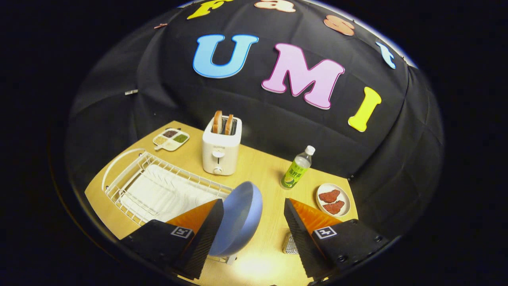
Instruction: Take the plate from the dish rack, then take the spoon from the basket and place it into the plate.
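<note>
A blue plate (pixel 238 222) stands on edge at the near end of the white wire dish rack (pixel 131 178), its hollow side facing the rack. My gripper (pixel 253 201) is open and wide, with the plate between the fingers. The left finger (pixel 202 230) is right against the plate's rim; the right finger (pixel 305 234) stands well apart from it. A small metal mesh basket (pixel 291 244) peeks out beside the right finger, mostly hidden by it. I cannot make out a spoon in it.
On the wooden table (pixel 262 171) beyond the rack stand a white toaster (pixel 219 149) holding two slices of bread, a green-labelled bottle (pixel 295 169), a small plate of red meat pieces (pixel 332 200), and a divided dish of grains (pixel 170 139) at the far corner.
</note>
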A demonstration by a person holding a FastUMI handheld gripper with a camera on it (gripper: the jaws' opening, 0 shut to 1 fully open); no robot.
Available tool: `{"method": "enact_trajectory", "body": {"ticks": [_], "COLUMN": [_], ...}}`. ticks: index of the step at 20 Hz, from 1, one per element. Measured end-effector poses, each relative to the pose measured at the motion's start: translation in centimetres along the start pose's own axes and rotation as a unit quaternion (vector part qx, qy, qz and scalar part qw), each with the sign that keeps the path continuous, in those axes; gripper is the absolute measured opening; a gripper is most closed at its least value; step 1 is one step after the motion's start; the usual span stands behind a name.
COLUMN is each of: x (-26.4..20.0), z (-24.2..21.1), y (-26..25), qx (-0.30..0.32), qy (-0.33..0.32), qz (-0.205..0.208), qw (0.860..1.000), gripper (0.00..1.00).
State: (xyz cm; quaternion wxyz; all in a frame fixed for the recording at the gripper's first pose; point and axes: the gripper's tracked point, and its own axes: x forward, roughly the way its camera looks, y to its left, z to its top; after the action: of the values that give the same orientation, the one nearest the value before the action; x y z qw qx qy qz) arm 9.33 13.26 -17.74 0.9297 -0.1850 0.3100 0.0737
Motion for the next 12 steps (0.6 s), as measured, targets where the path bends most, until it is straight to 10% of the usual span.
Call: {"method": "enact_trajectory", "body": {"ticks": [12], "x": [4.4], "z": [-5.4], "y": [2.1], "qx": [0.074], "qy": [0.144], "qz": [0.013], "qw": [0.987], "gripper": [0.45]}}
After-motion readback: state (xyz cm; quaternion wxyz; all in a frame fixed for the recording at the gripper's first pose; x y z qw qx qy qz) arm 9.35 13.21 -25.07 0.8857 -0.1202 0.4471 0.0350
